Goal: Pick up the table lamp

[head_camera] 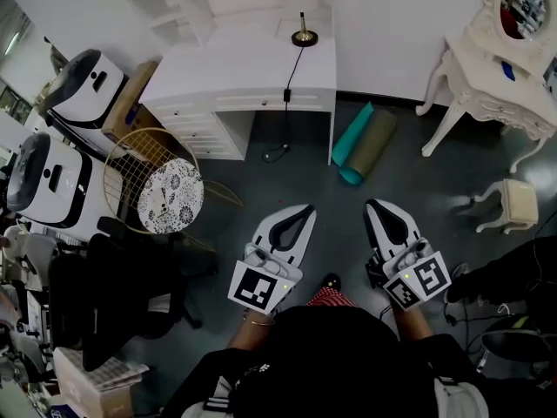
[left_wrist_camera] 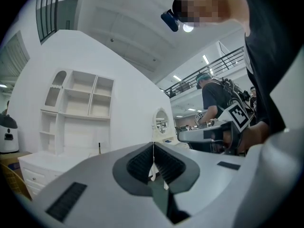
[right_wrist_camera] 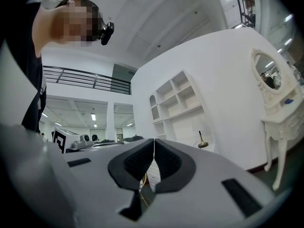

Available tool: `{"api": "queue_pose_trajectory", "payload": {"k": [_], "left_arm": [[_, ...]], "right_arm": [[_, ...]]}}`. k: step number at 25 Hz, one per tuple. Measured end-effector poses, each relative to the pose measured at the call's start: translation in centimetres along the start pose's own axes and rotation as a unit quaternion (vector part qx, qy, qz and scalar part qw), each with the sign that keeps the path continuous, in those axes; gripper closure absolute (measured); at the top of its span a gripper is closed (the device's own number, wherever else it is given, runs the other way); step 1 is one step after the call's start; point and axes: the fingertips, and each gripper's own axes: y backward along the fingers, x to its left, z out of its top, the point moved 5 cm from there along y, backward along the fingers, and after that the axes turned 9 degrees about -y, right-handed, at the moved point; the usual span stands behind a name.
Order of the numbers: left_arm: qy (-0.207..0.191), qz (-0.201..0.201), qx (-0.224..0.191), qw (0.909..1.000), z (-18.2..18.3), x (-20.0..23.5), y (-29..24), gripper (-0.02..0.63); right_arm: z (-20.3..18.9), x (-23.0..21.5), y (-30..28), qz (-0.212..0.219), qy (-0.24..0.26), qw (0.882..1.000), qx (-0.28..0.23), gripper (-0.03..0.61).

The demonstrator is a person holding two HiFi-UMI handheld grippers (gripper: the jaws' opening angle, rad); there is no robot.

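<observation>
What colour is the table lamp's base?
The table lamp's base is brass-gold; head view shows it best.

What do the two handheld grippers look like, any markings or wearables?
Left gripper and right gripper match: white tapered shells, black ribbed pads. Each carries a cube with black-and-white square markers. Thin bracelet on the left wrist; black top.

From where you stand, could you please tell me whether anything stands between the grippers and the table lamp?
Nothing visible does. The table lamp stands at the back of the white desk; only floor separates the desk from the left gripper and right gripper. The rolled mats lie off right; the cord trails low by the desk.
</observation>
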Motion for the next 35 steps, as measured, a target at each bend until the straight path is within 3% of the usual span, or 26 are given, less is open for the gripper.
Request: {"api": "queue_pose_trajectory", "payload": {"k": [8, 22, 29, 33, 35], "left_arm": [[-0.003, -0.008, -0.004, 1.0, -0.9, 0.7, -1.8, 0.6], [0.001, 0.013, 0.009, 0.9999, -2.1, 2.8, -4.0, 0.6], [-0.001, -0.003, 0.003, 1.0, -2.3, 3.2, -5.6, 0.6], [-0.031, -0.018, 0.006, 0.9993, -3.1, 3.9, -6.9, 0.6], [-0.025, -0.027, 0.002, 0.9993, -3.6, 4.5, -7.9, 0.6]], "right_arm": [[0.1, -1.6, -0.8, -0.006, 0.006, 1.0, -0.005, 0.561], [0.5, -4.1, -3.5, 0.011, 0.007, 1.0, 0.007, 0.561], [0.7, -5.5, -3.9, -0.001, 0.011, 1.0, 0.007, 0.561], [0.6, -6.2, -4.8, -0.008, 0.014, 1.0, 0.006, 0.561], [0.7, -6.8, -5.3, -0.014, 0.019, 1.0, 0.004, 0.561]]}}
